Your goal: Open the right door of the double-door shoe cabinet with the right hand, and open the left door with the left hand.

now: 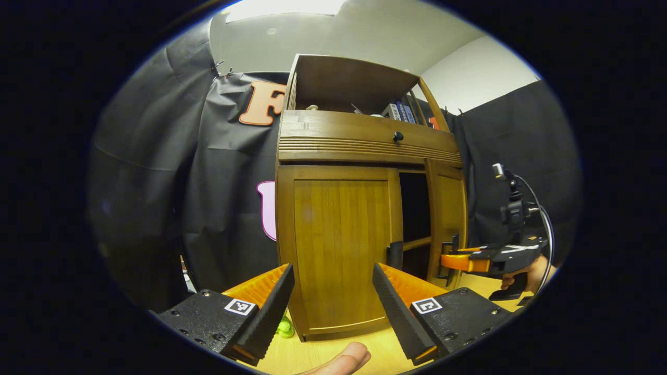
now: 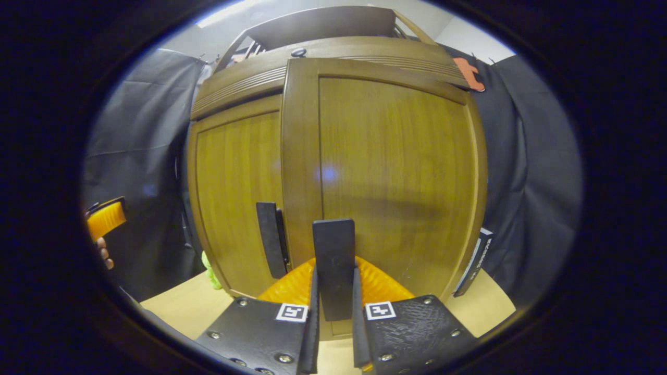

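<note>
In the right gripper view our right gripper [image 2: 333,312] has its jaws closed on the upright handle of the right door [image 2: 333,265], at lower centre of the frame, and in the left gripper view that door [image 1: 448,219] stands ajar at centre right, showing dark interior beside it. Our left gripper [image 1: 333,297] hangs wide open and empty at the bottom of the left gripper view. The left door [image 1: 338,245] is shut, and its vertical handle [image 1: 394,254] lies just up and right of the jaws, so we judge the left hand the nearer one for it.
</note>
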